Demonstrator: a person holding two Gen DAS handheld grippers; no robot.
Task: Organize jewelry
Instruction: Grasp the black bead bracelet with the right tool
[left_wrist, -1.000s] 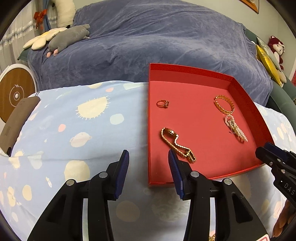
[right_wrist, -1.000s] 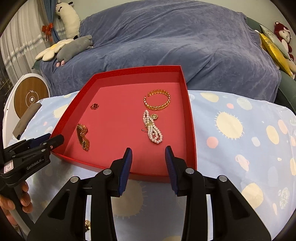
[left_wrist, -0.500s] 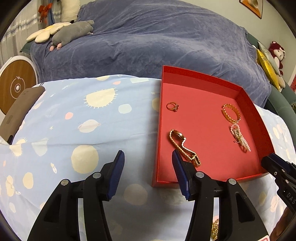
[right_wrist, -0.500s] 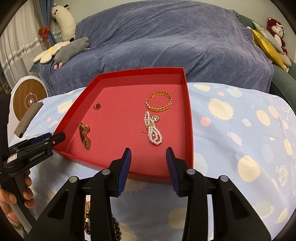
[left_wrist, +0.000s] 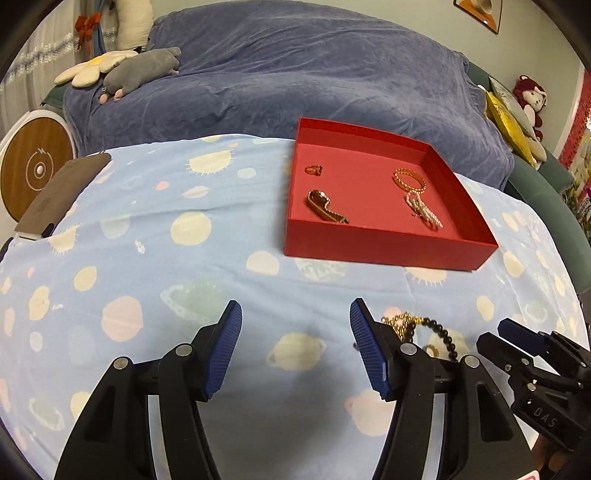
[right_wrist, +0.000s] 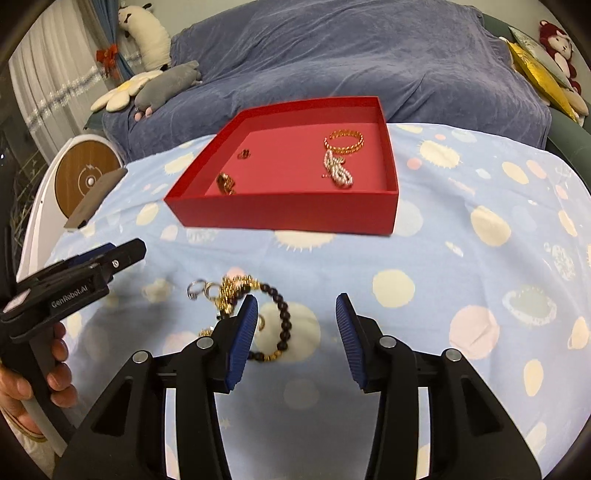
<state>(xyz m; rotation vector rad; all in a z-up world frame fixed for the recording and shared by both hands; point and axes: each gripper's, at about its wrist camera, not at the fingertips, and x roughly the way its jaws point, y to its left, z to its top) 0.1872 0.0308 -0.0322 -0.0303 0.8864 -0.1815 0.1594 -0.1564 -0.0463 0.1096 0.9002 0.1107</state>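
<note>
In the right wrist view, at the far left of the frame, the left claw (right_wrist: 122, 254) is seen from the side, so there I cannot tell its state; its own camera shows the left claw (left_wrist: 295, 345) released, with a wide gap between the ribbed blue pads, above bare cloth.

A little to the right, in the lower middle of the frame, the loose jewelry lies on the surface (right_wrist: 461, 258), which is covered by a soft pale blue cloth with planets and suns. It is a small heap: two thin silver rings (right_wrist: 201, 288), a fine gold chain (right_wrist: 234, 290) and a beaded bracelet (right_wrist: 282, 325) of round, dark, glossy beads curving into a loop.

The right claw (right_wrist: 295, 328) is also released and holds nothing. The heap lies just in front of it and to the left, partly behind its left pad. The loop runs mostly from near to far. I judge the right claw is the nearer one, and it must shift left.

Further right and higher, the red tray (right_wrist: 280, 216), a stiff box with low walls, already contains a ring, a gold piece, a gold bangle and a pearl piece.
</note>
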